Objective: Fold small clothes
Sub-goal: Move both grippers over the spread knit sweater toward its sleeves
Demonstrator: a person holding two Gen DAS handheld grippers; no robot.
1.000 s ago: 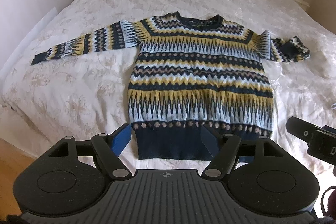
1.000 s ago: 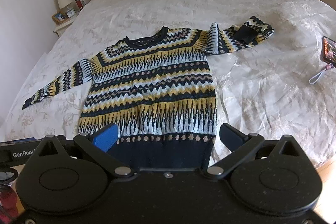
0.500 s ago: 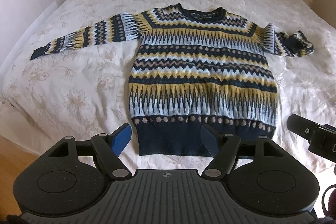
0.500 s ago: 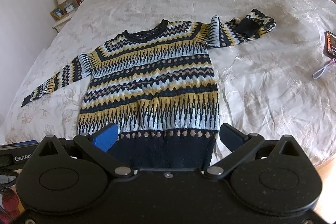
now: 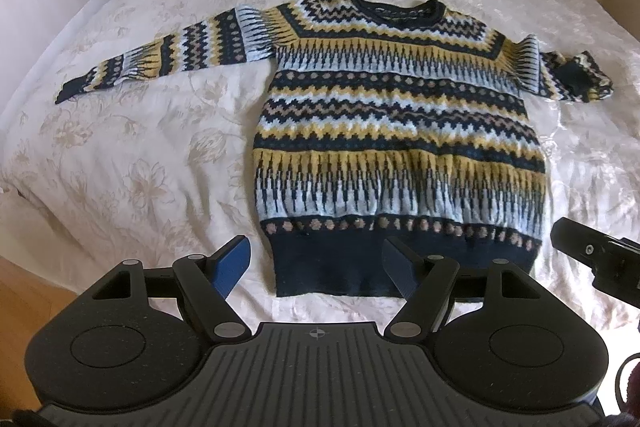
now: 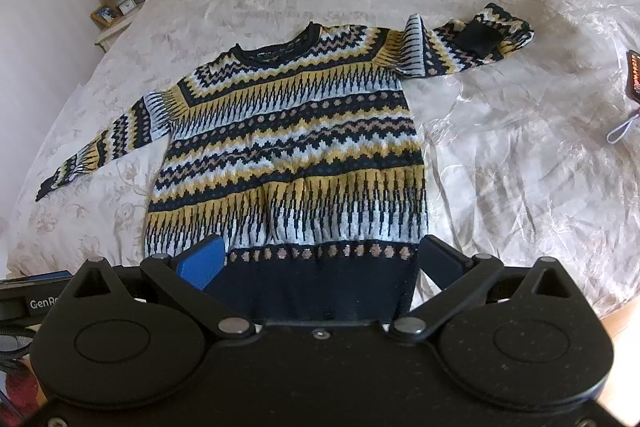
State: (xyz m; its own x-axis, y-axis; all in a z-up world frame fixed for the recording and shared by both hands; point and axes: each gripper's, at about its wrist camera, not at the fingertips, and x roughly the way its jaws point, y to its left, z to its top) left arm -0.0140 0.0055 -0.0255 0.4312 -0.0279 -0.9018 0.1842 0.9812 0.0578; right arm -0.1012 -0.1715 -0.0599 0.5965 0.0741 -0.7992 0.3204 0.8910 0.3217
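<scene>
While the sweater is lying flat on the bed, collar away, both grippers are hovering spread wide over its near hem, left gripper by one corner, right gripper by the other.

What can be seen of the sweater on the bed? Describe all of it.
The sweater is a knitted pullover in bands of navy, yellow, pale blue and tan zigzags and dots, with a navy round collar and a wide navy hem. It lies flat, front up, on the bedspread, collar toward the headboard, hem toward the cameras. One sleeve stretches straight out; the other sleeve is doubled back, its navy cuff lying on top. The open left gripper and open right gripper hover near the hem; contact cannot be told.
</scene>
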